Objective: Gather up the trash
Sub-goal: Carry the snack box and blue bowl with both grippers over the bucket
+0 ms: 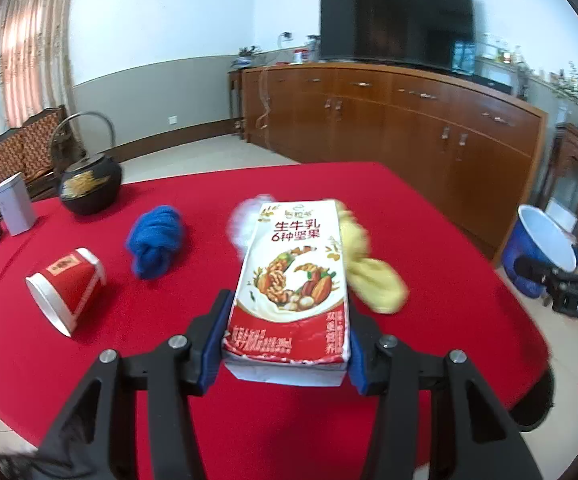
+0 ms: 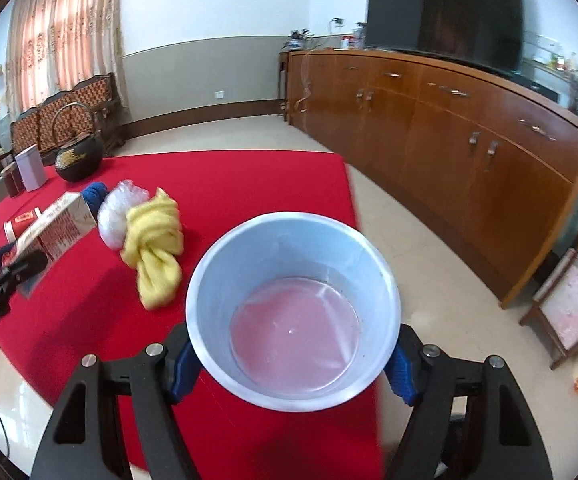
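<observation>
Nearby, yellow cloth [image 1: 375,280] (knotted), blue cloth [image 1: 155,242], tipped paper cup [image 1: 67,292] surround milk carton [image 1: 293,280].

Left claw [image 1: 285,360] gripping; right claw [image 2: 293,368] gripping.

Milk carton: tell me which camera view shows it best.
The left wrist view: the milk carton fills the centre, printed front readable, clamped by the left gripper. The right wrist view shows only its side at the left edge, small and slanted.

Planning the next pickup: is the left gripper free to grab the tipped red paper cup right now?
Probably not: the left gripper is clamped on the red-and-white milk carton. The tipped red paper cup lies unobstructed on the red tablecloth.
</observation>
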### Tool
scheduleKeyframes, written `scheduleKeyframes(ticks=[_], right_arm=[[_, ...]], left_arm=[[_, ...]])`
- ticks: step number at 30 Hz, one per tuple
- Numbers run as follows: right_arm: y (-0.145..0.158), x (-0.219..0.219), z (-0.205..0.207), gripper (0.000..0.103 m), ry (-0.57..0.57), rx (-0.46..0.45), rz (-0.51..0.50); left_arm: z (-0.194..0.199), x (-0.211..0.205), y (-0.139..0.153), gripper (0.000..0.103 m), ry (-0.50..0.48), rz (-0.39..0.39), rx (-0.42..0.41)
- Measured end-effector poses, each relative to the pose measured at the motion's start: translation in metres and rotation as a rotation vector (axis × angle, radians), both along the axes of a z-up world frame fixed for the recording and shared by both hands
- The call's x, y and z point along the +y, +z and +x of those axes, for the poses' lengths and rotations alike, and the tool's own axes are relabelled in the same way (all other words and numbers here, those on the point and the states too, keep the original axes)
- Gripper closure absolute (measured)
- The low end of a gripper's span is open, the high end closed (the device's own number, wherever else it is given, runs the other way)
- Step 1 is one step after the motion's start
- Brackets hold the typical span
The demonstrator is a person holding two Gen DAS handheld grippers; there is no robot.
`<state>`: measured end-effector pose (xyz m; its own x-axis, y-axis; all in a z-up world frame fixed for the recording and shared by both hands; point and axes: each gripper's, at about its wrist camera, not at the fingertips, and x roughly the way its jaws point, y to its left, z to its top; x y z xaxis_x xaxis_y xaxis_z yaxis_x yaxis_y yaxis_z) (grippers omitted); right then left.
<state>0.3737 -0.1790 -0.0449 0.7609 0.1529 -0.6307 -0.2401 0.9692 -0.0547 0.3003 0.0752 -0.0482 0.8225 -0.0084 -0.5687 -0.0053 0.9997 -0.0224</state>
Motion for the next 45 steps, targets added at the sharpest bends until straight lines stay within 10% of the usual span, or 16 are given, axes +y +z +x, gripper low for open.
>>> scheduleKeyframes(ticks=[19, 45], right_arm=[[-0.011, -0.180, -0.107, 0.027, -0.205, 0.009, 0.028], [-0.097, -0.281, -0.130, 0.027, -0.295, 0.136, 0.035]], left_arm=[[-0.051, -0.162, 0.006, 0.052, -0.225, -0.008, -0.007], [-0.059, -0.304, -0.054, 0.052, -0.440, 0.034, 0.125]])
